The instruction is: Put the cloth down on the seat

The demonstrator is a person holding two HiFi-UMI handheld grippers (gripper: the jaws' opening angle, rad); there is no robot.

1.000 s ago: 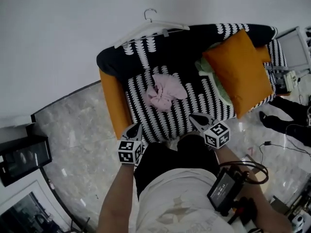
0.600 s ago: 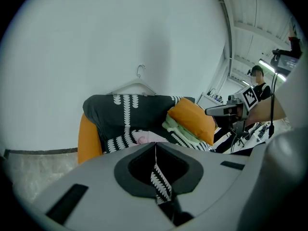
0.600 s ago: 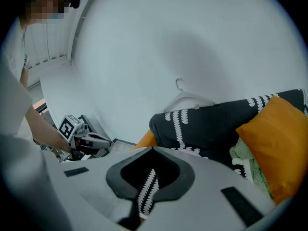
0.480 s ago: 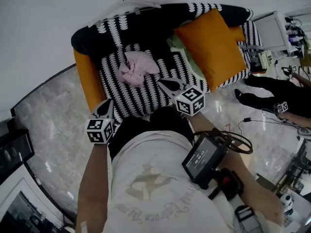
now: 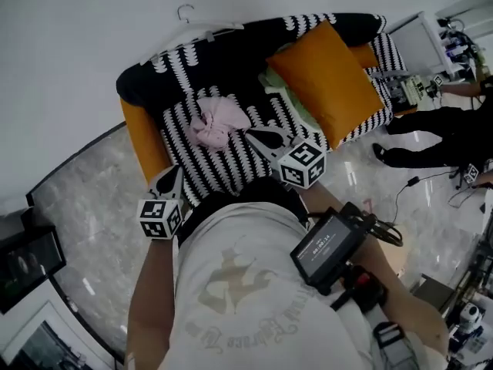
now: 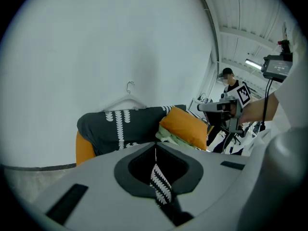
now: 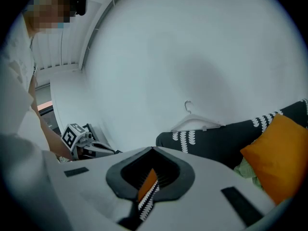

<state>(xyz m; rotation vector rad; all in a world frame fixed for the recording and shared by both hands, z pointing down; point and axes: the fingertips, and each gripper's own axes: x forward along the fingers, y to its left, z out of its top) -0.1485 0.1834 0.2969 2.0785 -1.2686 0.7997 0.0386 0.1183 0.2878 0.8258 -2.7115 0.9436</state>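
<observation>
Both jaws of my left hand-held gripper (image 6: 155, 147) are pressed together at the tips with nothing caught between them. Through the gap behind the tips I see only the sofa's black-and-white pattern. The right hand-held gripper (image 7: 153, 149) reads the same way in its own view: tips meeting, nothing held, just a sliver of the sofa's orange side and patterned cover showing through.

From the head view, the pink cloth (image 5: 218, 122) lies bunched on the sofa (image 5: 231, 164), on the seat toward its left end and close under the backrest. Neither gripper touches it. The left hand-held gripper (image 5: 175, 173) sits at the sofa's front left corner, beside the orange side panel. The right hand-held gripper (image 5: 253, 135) points over the front part of the sofa's seat, its tips near the cloth's right edge in the picture but apart from it.

At the sofa's right end an orange cushion (image 5: 331, 72) leans on the backrest with a pale green cloth (image 5: 283, 91) tucked under it. A white hanger (image 5: 196, 31) rests along the top of the sofa's back.
</observation>
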